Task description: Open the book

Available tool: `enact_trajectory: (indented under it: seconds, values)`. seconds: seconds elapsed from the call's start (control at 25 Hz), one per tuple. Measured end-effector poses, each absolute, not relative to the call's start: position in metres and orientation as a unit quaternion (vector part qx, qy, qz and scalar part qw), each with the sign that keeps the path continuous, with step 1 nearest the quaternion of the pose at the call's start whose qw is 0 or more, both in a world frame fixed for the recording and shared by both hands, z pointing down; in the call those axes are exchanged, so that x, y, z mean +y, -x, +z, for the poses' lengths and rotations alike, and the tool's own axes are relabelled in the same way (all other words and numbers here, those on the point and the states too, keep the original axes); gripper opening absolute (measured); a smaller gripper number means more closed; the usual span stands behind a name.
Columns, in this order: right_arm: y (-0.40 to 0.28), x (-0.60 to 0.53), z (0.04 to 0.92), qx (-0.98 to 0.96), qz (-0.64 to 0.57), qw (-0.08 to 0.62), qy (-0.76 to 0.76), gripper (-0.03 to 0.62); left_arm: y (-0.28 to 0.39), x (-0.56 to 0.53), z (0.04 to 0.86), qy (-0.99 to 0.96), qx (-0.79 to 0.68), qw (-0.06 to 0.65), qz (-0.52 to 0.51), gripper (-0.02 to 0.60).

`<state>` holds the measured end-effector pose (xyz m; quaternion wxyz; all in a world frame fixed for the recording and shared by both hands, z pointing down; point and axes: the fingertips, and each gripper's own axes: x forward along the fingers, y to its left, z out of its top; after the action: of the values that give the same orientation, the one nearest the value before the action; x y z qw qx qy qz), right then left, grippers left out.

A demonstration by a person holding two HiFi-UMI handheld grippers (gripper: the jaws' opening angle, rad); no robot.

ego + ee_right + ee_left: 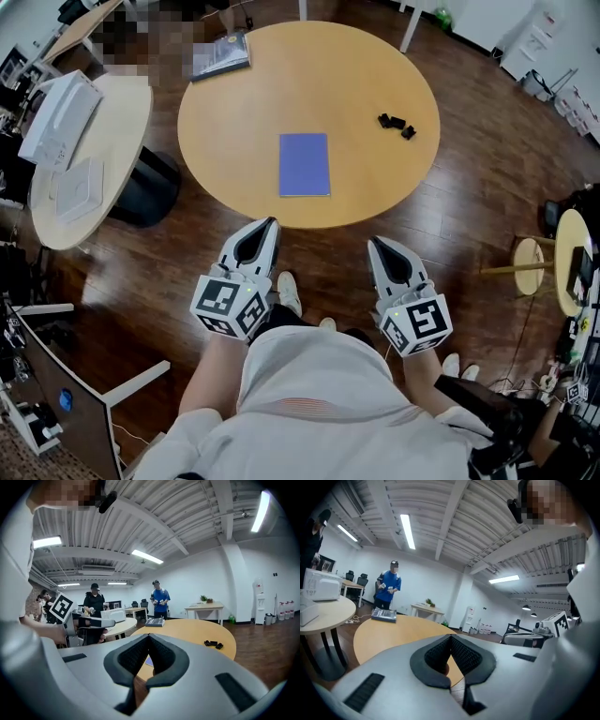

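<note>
From the head view: the blue book (pixel 304 164) lies shut and flat on the round wooden table (pixel 244 122), just inside the near edge and about midway across. To its right, well apart, sits a small cluster of black pieces (pixel 397 123), and a grey stack (pixel 220 56) rests at the far rim. Both tools are held low, off the table and over the wooden floor (pixel 328 262). The left hand-held gripper (pixel 267 230) points at the near rim left of the book, and the right hand-held gripper (pixel 380 248) points the same way on the other side. Neither touches the book. Over to the left gripper view: the left hand-held gripper (pixel 450 638) is clenched, its ribbed pads (pixel 464 653) meeting at the tip with nothing between them. The table top (pixel 393 632) spreads out beyond, with the grey stack (pixel 384 615) at its far edge. Now the right gripper view: the right hand-held gripper (pixel 149 638) is clenched too, pads (pixel 133 656) pressed together and empty. A sliver of the blue book (pixel 149 661) shows just below the tip, on the table (pixel 192 632), and the black pieces (pixel 212 644) lie off to the right.
</note>
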<state>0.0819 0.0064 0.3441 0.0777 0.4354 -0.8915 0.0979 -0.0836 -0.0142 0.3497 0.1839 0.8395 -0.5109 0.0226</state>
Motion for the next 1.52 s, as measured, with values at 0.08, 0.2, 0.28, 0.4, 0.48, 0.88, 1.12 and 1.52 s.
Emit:
enact_trajectory:
  seconds: [0.08, 0.2, 0.28, 0.4, 0.48, 0.88, 1.12, 1.52]
  values:
    - [-0.062, -0.012, 0.340, -0.892, 0.087, 0.090, -0.435, -0.005, 0.101, -0.034, 0.358, -0.839, -0.506, 0.198, 0.028, 0.009]
    - [-0.041, -0.039, 0.333, -0.890, 0.078, 0.101, -0.437, -0.005, 0.123, -0.063, 0.367, -0.839, -0.499, 0.215, 0.031, 0.009]
    - [-0.032, -0.052, 0.331, -0.887, 0.077, 0.106, -0.443, -0.005, 0.132, -0.077, 0.373, -0.841, -0.491, 0.223, 0.037, 0.009]
    - [-0.022, -0.067, 0.336, -0.881, 0.079, 0.112, -0.453, -0.005, 0.145, -0.093, 0.383, -0.844, -0.484, 0.224, 0.053, 0.009]
    - [-0.018, -0.077, 0.342, -0.878, 0.086, 0.119, -0.456, -0.005, 0.153, -0.097, 0.389, -0.843, -0.484, 0.227, 0.056, 0.009]
    - [-0.033, -0.117, 0.382, -0.878, 0.136, 0.117, -0.445, -0.005, 0.148, -0.121, 0.418, -0.827, -0.495, 0.252, 0.088, 0.009]
    - [-0.058, -0.137, 0.405, -0.880, 0.164, 0.126, -0.427, -0.005, 0.086, -0.134, 0.472, -0.833, -0.458, 0.241, 0.195, 0.009]
    - [-0.123, -0.154, 0.447, -0.868, 0.214, 0.138, -0.427, -0.005, -0.005, -0.167, 0.575, -0.820, -0.402, 0.240, 0.329, 0.039]
